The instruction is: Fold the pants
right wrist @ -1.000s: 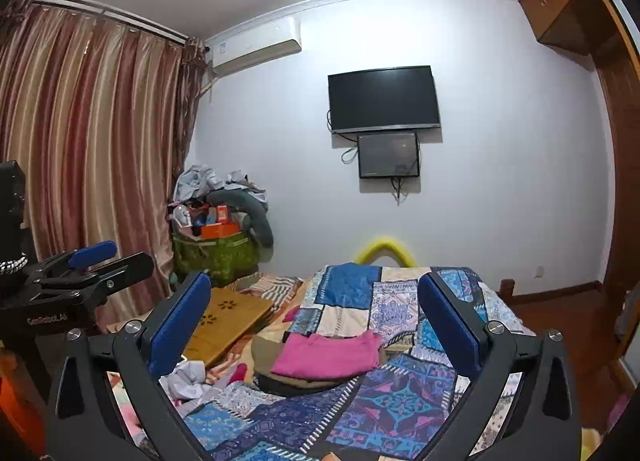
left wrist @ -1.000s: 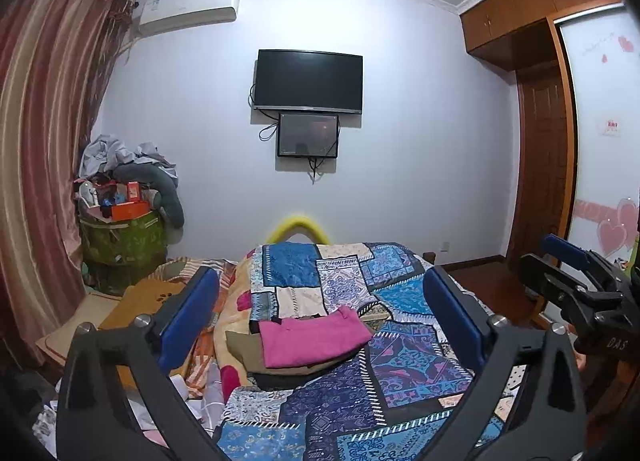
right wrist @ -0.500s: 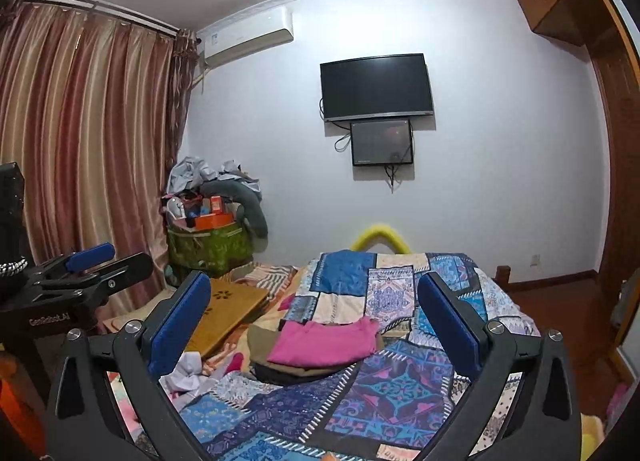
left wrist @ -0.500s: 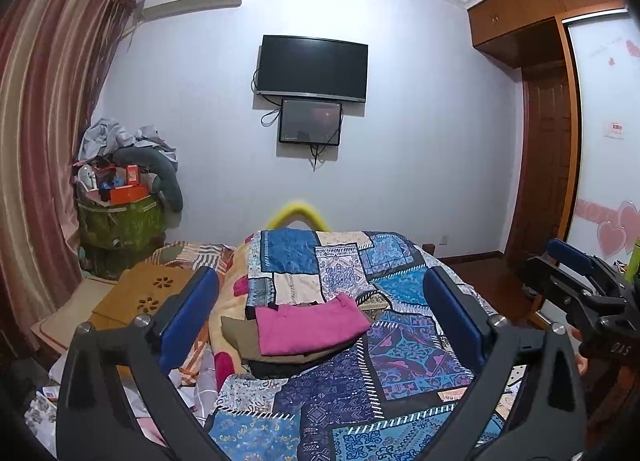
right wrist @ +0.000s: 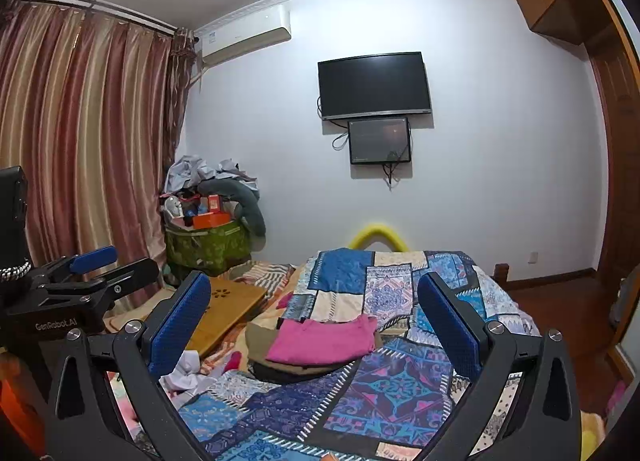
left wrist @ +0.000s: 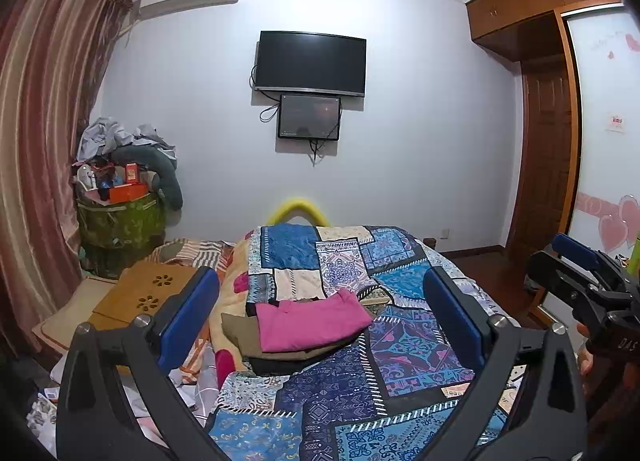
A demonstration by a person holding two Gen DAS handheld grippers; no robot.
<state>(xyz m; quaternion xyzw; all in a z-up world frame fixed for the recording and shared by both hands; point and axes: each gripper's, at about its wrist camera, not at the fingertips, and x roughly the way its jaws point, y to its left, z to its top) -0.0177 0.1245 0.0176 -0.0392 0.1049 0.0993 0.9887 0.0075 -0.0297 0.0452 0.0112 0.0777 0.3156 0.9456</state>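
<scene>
Both tongs are hovering above the near end of the bed [left wrist: 400, 353], spread wide and gripping nothing: the left tongs [left wrist: 322, 311] and the right tongs [right wrist: 314, 319]. Farther along the patchwork quilt [right wrist: 392, 381], folded pink pants [left wrist: 310, 321] are lying on top of a small stack of folded clothes [left wrist: 240, 335]. On the far wall a television [left wrist: 310, 63] is hanging.

**Occlusions and cut-offs**

Folded stack: only pink top garment [left wrist: 310, 319] readable; brown and dark layers beneath mostly covered, type indeterminate. Bed [right wrist: 396, 389] cropped at 6 o'clock. Right tool [left wrist: 576, 277] cropped at 3 o'clock.
</scene>
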